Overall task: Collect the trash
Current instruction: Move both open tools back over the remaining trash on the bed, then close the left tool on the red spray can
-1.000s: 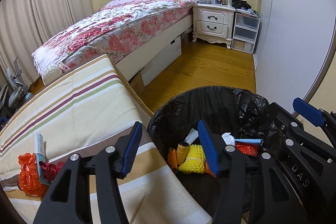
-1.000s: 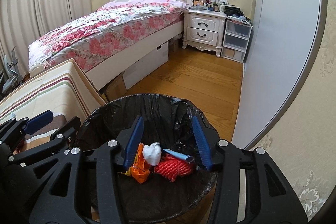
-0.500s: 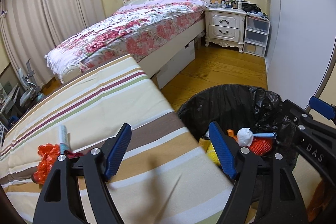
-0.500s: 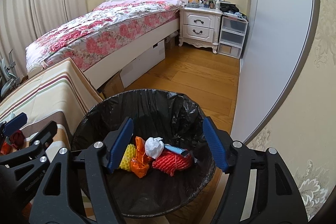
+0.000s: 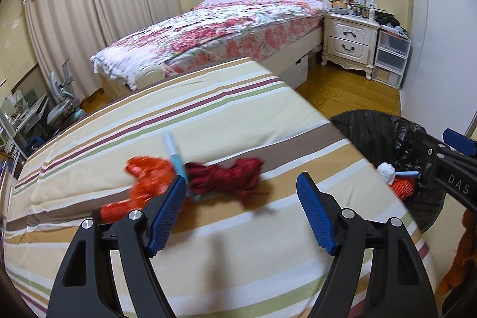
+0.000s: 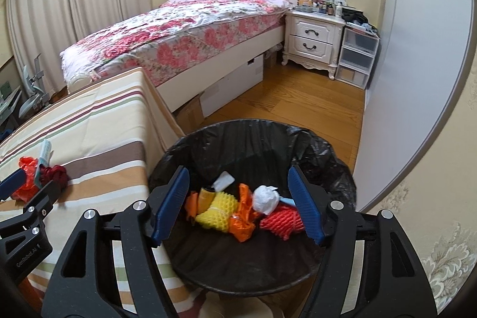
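Observation:
On the striped table (image 5: 226, 115) lie a dark red net bundle (image 5: 229, 178), an orange-red net bag (image 5: 143, 178) and a light blue tube (image 5: 176, 154). My left gripper (image 5: 241, 210) is open and empty, just short of the dark red bundle. My right gripper (image 6: 238, 204) is open and empty above the black-lined trash bin (image 6: 328, 157), which holds a yellow foam net (image 6: 217, 207), orange wrappers (image 6: 244, 213), a white wad (image 6: 265, 198) and a red net (image 6: 283, 219). The table trash (image 6: 44, 172) also shows in the right wrist view.
The bin (image 5: 387, 127) stands right of the table's edge. A floral bed (image 6: 184, 32) lies behind, with a white nightstand (image 6: 313, 37) and plastic drawers (image 6: 356, 58). A pale wardrobe wall (image 6: 417, 49) runs along the right. Wooden floor (image 6: 283, 100) lies between.
My left gripper has swung left from over the bin to over the table, facing the trash pile. My right gripper has opened wider and risen slightly above the bin.

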